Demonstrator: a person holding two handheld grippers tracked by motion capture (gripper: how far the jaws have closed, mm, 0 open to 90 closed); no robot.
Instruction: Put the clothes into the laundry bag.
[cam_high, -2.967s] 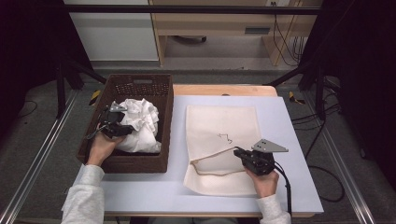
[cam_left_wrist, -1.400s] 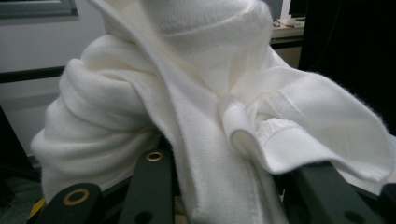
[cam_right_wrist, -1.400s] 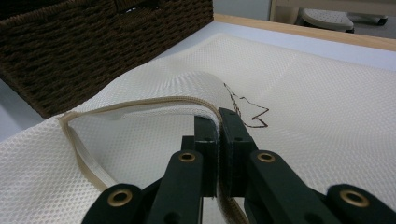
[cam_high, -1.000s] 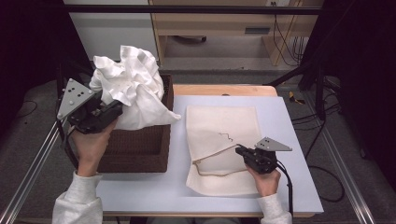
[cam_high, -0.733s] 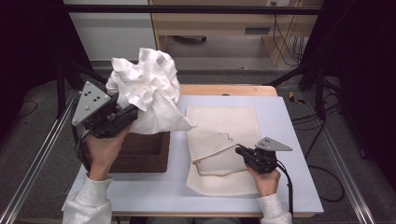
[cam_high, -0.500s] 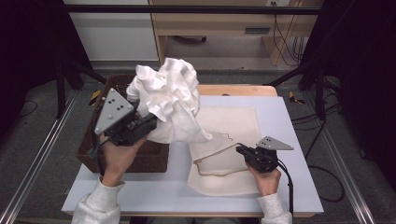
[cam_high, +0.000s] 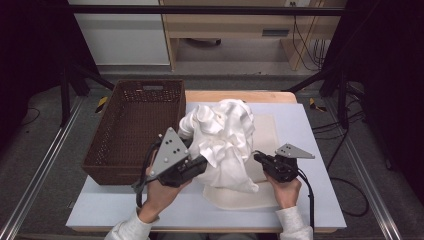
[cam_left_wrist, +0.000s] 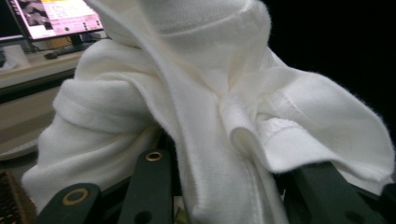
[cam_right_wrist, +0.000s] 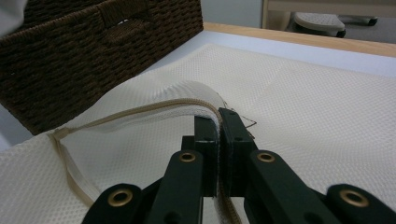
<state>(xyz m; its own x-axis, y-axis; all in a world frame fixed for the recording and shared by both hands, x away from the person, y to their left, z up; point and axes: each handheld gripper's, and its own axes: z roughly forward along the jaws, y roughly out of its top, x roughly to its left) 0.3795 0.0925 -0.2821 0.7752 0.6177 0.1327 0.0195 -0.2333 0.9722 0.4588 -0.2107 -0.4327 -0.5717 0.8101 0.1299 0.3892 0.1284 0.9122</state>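
A crumpled white garment (cam_high: 222, 140) hangs from my left gripper (cam_high: 202, 162), which is shut on its folds (cam_left_wrist: 219, 140) and holds it above the cream mesh bag (cam_high: 270, 130) lying on the table. My right gripper (cam_high: 257, 158) is shut on the bag's zipper edge (cam_right_wrist: 187, 105), lifting that flap a little off the lower layer. The garment hides most of the bag in the high view. The dark wicker basket (cam_high: 135, 127) stands at the left with nothing visible inside it.
The basket's corner (cam_right_wrist: 70, 60) sits close to the left of the bag's opening. The blue-white table top (cam_high: 310, 125) has bare room at the right and along the front edge. A wooden strip (cam_high: 240, 96) runs along the far edge.
My left gripper has carried the white garment out of the basket, rightward and down, until it hangs over the mesh bag. The right gripper has stayed put, holding the zipper edge.
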